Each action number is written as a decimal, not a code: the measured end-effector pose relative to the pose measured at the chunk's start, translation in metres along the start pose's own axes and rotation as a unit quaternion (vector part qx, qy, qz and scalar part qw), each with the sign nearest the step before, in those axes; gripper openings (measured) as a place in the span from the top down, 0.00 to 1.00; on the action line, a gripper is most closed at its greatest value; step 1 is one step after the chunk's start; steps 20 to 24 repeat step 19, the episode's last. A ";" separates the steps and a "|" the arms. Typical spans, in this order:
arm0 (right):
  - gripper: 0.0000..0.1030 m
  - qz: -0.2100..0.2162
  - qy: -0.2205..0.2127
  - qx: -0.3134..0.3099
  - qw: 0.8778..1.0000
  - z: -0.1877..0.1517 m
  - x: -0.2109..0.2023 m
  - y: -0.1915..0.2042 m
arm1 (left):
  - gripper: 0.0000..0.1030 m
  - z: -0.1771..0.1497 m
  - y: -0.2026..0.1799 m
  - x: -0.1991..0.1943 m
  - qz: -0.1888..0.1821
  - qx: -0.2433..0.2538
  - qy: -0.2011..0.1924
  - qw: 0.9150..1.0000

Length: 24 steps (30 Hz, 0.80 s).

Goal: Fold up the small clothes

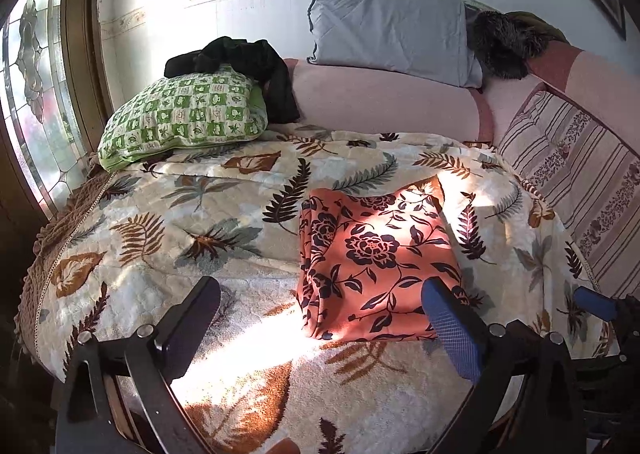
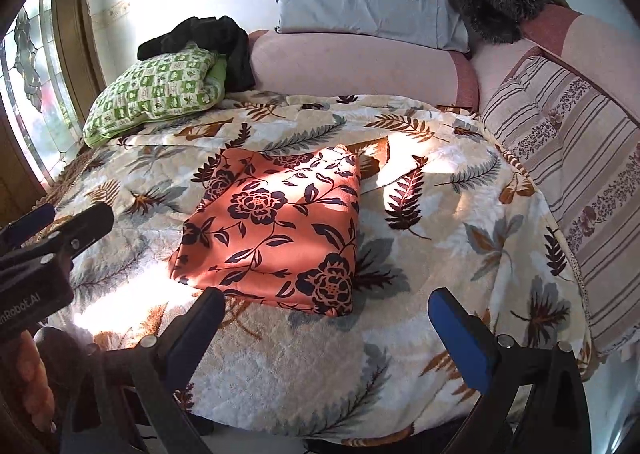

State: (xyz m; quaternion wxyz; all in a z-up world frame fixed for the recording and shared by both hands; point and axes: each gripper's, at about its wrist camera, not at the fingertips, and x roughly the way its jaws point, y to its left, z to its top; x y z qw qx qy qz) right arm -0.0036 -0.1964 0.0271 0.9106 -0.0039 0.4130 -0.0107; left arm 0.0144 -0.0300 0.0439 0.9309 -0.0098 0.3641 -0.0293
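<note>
Fold looks done, so with both my left jaws (image 1: 320, 308) and right jaws (image 2: 326, 316) spread empty, the orange floral garment (image 2: 276, 230) just ahead only needs leaving flat on the bed (image 2: 320, 374).

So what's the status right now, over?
Left gripper and right gripper open, empty. Orange flowered cloth folded on the blanket. Nothing in the way.
</note>
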 end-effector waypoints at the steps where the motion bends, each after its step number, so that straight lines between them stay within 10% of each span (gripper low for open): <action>1: 0.00 0.000 0.000 -0.001 1.000 0.001 0.000 0.000 | 0.03 0.001 0.000 -0.001 0.000 -0.001 -0.002 1.000; 24: 0.00 0.002 -0.009 -0.015 1.000 0.016 0.007 0.006 | 0.03 0.004 -0.001 0.014 -0.011 0.002 0.010 1.000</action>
